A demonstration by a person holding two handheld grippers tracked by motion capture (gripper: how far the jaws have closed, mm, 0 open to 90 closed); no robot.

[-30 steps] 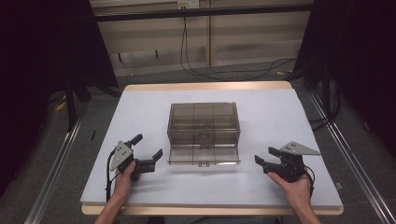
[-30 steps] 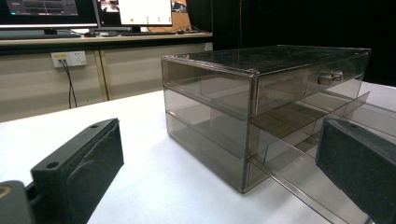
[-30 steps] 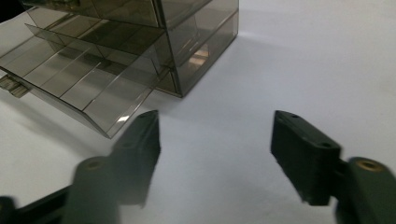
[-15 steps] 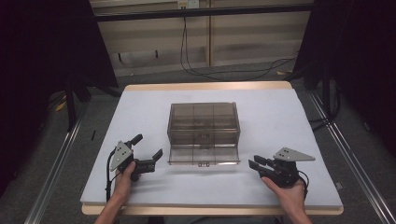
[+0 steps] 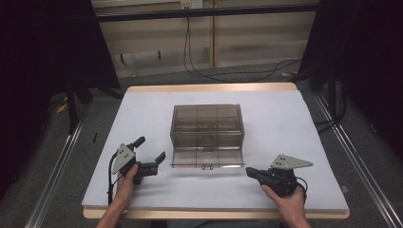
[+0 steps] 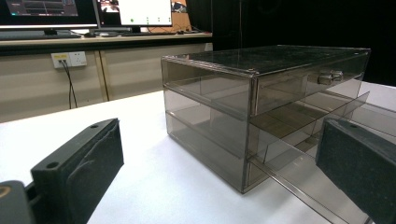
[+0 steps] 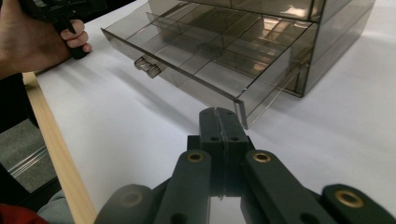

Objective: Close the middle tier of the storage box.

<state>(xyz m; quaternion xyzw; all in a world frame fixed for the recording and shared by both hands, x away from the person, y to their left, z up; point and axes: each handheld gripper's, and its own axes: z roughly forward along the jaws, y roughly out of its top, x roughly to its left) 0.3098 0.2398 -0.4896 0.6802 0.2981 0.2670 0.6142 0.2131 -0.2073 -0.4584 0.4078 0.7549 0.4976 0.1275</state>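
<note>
Setting: white tabletop (image 5: 142, 118) with a pale wooden edge, dark curtains at both sides, beige wall panels and loose cables at 12 o'clock.

Task's thing: one smoky transparent two-drawer organizer (image 5: 207, 124), at the centre of the tabletop.

Lower drawer: lower drawer (image 5: 207, 158) pulled out toward 6 o'clock; its dividers show in the right gripper view, and the compartments look empty.

Upper drawer: upper drawer (image 6: 299, 86) pushed in, its small knob facing the person.

Lower drawer's knob: knob (image 7: 146, 66) at the middle of the drawer front, untouched.

Right gripper: right gripper (image 5: 250, 172) at 5 o'clock of the organizer, just beside the open drawer's front right corner; its fingers (image 7: 219, 122) have just been closing and now meet flat with nothing between them.

Left gripper: left gripper (image 5: 151, 153) at 8 o'clock of the organizer, well apart from the drawer's left corner; its fingers (image 6: 95, 154) stand wide apart and hold nothing.

Hands: one hand on each gripper, left hand (image 5: 126, 183) and right hand (image 5: 285, 202), entering from 6 o'clock.

Progress: the lower drawer stands open; judging by the closed right fingers near its front, pushing it shut looks like the step in hand, not yet begun.

Left to do: contact with the drawer front, then the push toward 12 o'clock.

Count: one organizer, two drawers, two grippers, two hands.
</note>
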